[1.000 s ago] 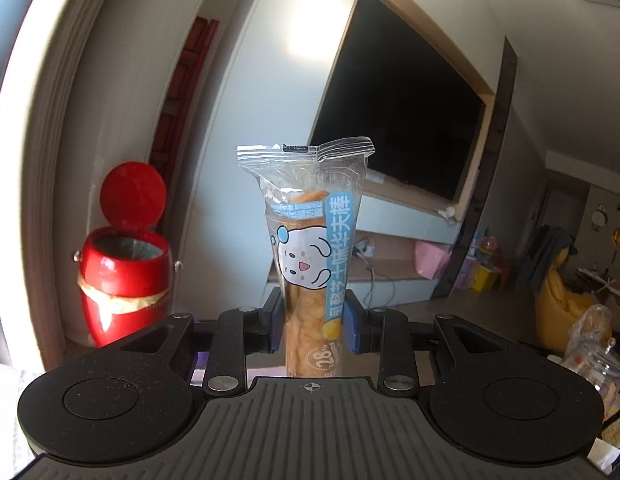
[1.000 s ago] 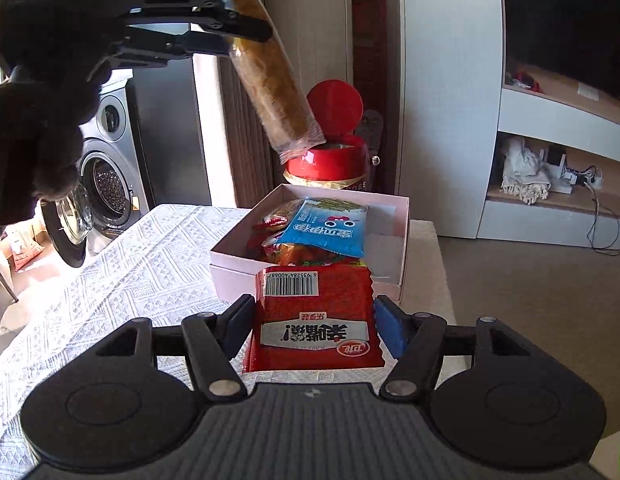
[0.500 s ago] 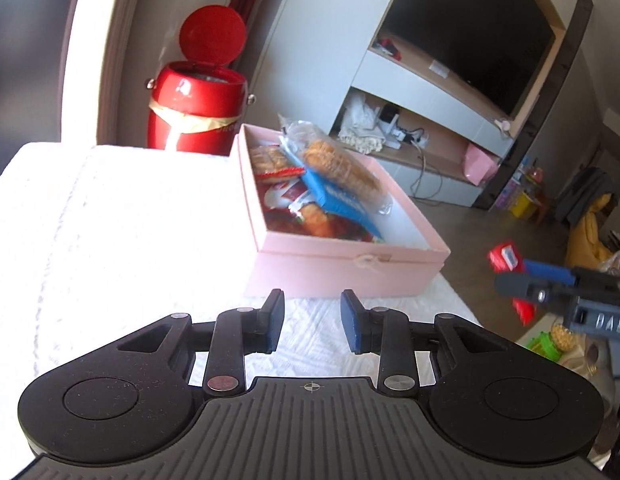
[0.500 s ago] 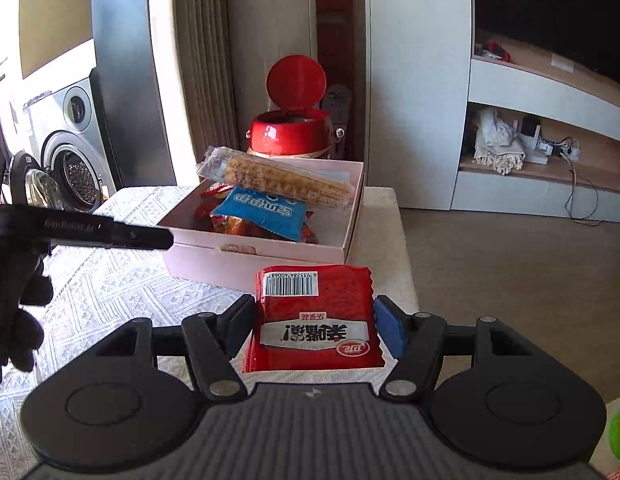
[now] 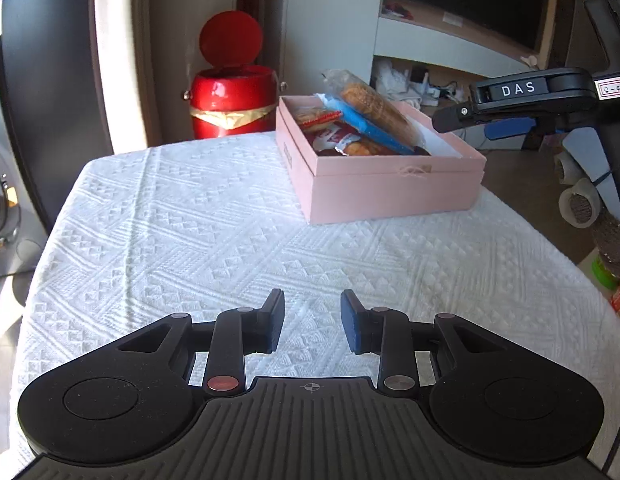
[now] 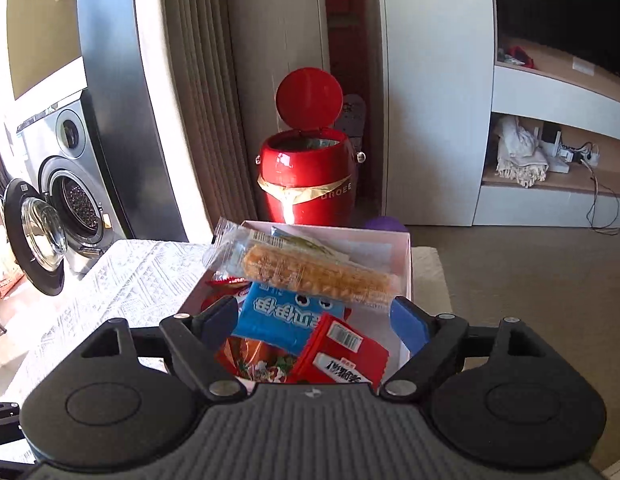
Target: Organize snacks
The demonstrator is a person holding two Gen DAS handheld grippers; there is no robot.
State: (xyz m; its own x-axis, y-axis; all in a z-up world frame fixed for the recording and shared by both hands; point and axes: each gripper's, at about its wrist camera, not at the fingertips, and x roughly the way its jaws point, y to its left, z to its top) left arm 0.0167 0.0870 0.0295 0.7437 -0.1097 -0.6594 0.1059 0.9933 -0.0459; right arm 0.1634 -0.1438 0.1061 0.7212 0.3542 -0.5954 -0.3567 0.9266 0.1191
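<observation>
We are seeing the right tool [image 6: 310, 320] opening its jaws above the pink box [image 6: 406, 256], with the red packet [image 6: 342, 354] lying tilted between them and no pad pressing on it. We are judging the main risk to be the packet catching on a pad or sliding onto the piled snacks and out over the near wall, since the box is already crowded. The long wafer stick [image 6: 310, 272] is lying crosswise on top of the blue packet [image 6: 285, 318], one end overhanging the box's left wall, so a nudge could tip it onto the counter [image 5: 229, 240]. The left tool [image 5: 312, 326] is hanging partly parted and empty over the white cloth, well apart from the box.
</observation>
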